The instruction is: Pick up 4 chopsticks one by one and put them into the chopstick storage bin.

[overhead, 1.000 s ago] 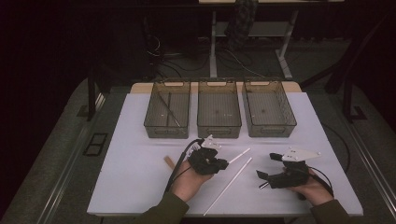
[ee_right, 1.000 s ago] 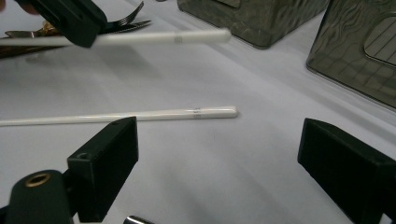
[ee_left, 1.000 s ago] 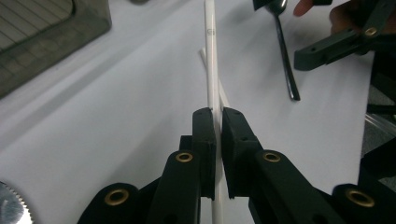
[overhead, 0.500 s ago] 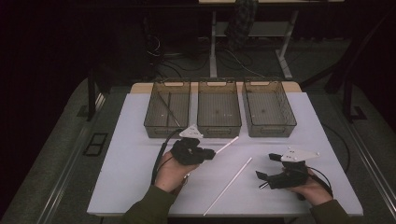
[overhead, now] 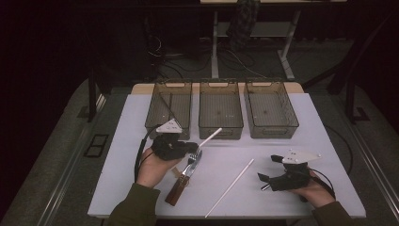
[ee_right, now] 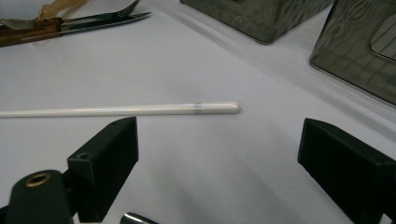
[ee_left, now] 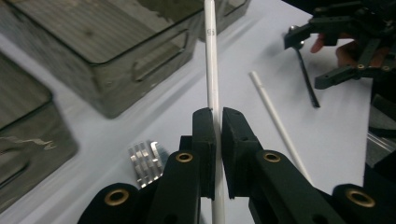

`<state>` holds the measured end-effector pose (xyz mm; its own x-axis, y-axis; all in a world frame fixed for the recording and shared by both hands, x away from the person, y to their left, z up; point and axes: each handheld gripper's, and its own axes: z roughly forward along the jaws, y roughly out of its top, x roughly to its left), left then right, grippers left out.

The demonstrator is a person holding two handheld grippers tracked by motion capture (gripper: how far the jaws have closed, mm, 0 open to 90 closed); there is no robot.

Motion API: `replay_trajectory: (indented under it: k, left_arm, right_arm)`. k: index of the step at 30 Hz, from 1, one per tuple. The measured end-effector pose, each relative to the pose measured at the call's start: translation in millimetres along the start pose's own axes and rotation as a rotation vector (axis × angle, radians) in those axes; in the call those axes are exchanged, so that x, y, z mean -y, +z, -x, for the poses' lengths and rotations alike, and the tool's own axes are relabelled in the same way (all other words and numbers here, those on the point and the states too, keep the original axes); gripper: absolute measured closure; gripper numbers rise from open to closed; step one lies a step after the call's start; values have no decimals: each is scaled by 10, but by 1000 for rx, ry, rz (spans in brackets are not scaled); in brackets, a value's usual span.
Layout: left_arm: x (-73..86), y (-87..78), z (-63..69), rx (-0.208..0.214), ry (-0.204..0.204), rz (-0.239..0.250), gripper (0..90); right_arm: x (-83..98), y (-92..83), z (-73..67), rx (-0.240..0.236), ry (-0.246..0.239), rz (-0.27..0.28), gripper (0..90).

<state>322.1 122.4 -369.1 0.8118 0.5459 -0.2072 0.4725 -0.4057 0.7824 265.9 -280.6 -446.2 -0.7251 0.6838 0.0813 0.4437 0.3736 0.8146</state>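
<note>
Gripping a white chopstick [ee_left: 212, 70] between closed jaws, left gripper [overhead: 194, 147] held above the white table [overhead: 324, 136], just in front of the left bin [overhead: 169, 109]. Stick seen in the left gripper view running straight up between the two black pads, clamped on both sides; in the high view [overhead: 210, 137] projecting from the gripper up and to the right, tip close to the front wall of the middle bin [overhead: 220, 108], lifted clear of the table surface. Person's left hand [overhead: 153, 167] wrapped around the gripper body from below.

Lying flat on the table between the two grippers, second white chopstick [overhead: 230, 187], set diagonally, untouched. Same stick in the right gripper view [ee_right: 116, 110] lying crosswise ahead of the jaws, apart from both.

Right gripper [overhead: 268, 176] at the right front of the table, jaws standing wide apart, nothing between them. Resting low, near the table surface. Small dark utensil [ee_left: 306, 74] noted beside its jaws in the left gripper view; kind not determinable.

Fork [overhead: 190, 162] and knife with wooden handles [overhead: 176, 188] lying together on the table just below the left gripper, not held.

Right bin [overhead: 270, 109] standing beside the middle one, all three in a row along the far edge. Thin dark items in the left bin, kind not determinable
</note>
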Motion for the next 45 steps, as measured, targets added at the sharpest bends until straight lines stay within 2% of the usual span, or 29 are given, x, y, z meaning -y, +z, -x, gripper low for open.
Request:
replay_trajectory:
  k: [11,21,29,35,40,45]
  left_arm:
    - [98,-271,-241,-65,-49,44,838]
    - [102,-401,-408,-100,-77,80,838]
    - [-128,-400,-532,-135,-63,66,838]
    - [-321,-377,-650,-152,-57,103,838]
    - [-457,-324,-776,-188,-43,105,838]
    - [-569,-269,-935,-227,-61,135,838]
  right_arm:
    - [0,-3,2,2,-1,1,118]
    - [7,3,13,-3,10,1,118]
    - [9,-9,22,0,15,3,118]
    - [6,-18,36,-1,27,14,118]
    - [-1,-16,16,-9,19,16,118]
    - [-2,-23,19,-5,25,20,118]
